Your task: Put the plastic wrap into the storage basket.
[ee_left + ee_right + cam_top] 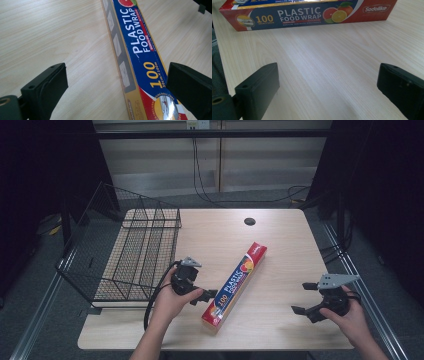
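plastic food wrap box (235, 285) | long, blue-red-yellow | flat, diagonal | table (280, 245) centre, near end toward front edge

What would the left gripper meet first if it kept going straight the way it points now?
Most likely the plastic food wrap box. The left gripper is open, and the box's near end lies between its jaws, toward the right one. How close it is stays unclear.
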Available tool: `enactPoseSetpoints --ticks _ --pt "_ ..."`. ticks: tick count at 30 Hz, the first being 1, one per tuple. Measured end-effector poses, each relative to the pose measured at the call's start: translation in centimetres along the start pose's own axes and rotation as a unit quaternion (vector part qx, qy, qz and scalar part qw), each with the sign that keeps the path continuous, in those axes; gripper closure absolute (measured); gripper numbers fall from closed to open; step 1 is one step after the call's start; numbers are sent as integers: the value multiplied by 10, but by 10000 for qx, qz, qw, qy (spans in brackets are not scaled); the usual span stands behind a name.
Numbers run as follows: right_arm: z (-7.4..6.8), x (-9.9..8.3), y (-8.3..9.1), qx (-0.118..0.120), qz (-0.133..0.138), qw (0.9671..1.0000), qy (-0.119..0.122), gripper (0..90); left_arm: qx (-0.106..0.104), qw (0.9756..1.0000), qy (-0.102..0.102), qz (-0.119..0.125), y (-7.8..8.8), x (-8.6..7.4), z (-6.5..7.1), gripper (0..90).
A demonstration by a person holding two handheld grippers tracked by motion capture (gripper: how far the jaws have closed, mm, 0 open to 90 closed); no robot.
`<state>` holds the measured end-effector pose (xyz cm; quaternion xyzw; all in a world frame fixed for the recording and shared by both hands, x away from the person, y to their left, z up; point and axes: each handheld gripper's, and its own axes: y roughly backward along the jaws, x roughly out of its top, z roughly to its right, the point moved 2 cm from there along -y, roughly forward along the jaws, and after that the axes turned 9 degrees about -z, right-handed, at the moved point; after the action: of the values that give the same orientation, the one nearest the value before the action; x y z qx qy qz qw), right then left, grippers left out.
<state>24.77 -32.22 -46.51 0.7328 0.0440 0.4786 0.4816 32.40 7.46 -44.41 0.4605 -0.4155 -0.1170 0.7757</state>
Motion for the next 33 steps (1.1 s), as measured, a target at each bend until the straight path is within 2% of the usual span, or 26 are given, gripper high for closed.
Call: enactPoseSetpoints --ticks 9,11,18,20,22,24,25,31,33 --pt "2 -1 2 -14 7 10000 -15 38 -65 10000 -9 -23 0 1 1 36" --pt "2 -1 2 -27 24 10000 -38 37 -18 10000 -30 -10 -1 1 1 36" --pt "3 0 3 4 59 10000 -24 37 -104 9999 -47 -6 -2 1 3 36" --pt "4 0 2 25 47 10000 -29 38 -98 9998 -153 -62 -4 2 4 34" --pt "4 0 1 37 35 10000 -27 38 -223 9997 -137 -39 -7 4 6 23" --pt "5 0 1 35 35 10000 -32 37 -203 9996 -185 -48 -8 4 7 17" --pt "5 1 1 51 74 10000 -17 37 -219 9997 -129 -48 -10 6 8 4" --pt "6 0 2 37 112 9999 -50 37 -208 9997 -110 -113 -16 12 11 4" --pt "7 0 3 60 123 9999 -61 37 -224 9997 -47 -102 -19 15 12 4"
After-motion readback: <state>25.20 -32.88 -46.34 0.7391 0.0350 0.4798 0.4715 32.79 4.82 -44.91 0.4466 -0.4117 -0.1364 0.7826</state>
